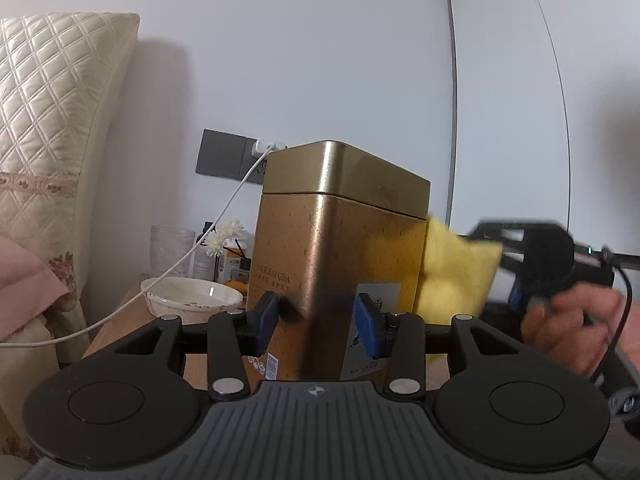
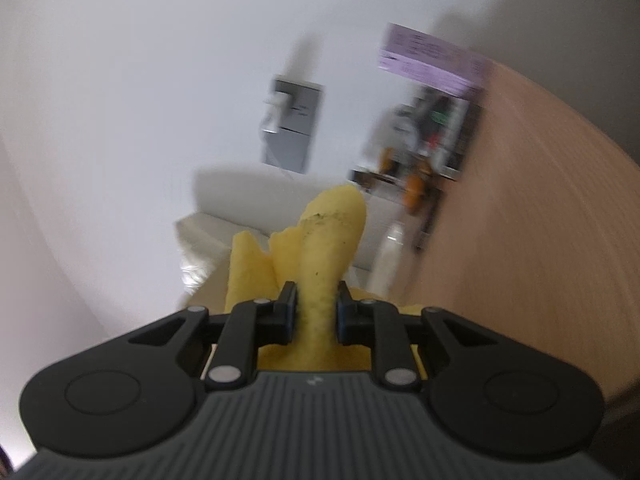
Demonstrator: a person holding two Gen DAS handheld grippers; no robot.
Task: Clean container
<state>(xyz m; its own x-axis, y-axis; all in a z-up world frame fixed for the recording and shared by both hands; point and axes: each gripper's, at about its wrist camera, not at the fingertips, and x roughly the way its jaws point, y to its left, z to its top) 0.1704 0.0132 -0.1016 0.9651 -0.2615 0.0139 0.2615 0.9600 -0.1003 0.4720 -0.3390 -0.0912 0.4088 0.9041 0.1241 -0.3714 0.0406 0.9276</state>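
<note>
Between my left tongs' (image 1: 318, 318) pads stands the tin (image 1: 340, 264), upright on the wood top, lid on, one rounded vertical corner facing me. Pads sit low on the two faces either side of that corner; they look in contact w/ the metal, so I call it a grip, narrow, jaws nearly as far in as they go.

Handling, my guess: thin sheet metal, stiff but dentable, prob. light if empty, can't tell the fill. Smooth glossy skin = slippery, and a corner grip can twist out. Better hold: flat on two opposite faces, low on the body, below the lid seam, since the lid may pull off if I take it there.

Right of the left tongs, my right tongs (image 2: 316, 308) are clamped nearly closed on the sponge (image 2: 320, 256), folded yellow foam, soft, squashes easily, some dark specks on it. From the left view the sponge (image 1: 456, 268) lies against the tin's far right side, just under the lid edge; touching as far as I can see.

Behind-left of the tin: bowl (image 1: 194, 296), well apart.
</note>
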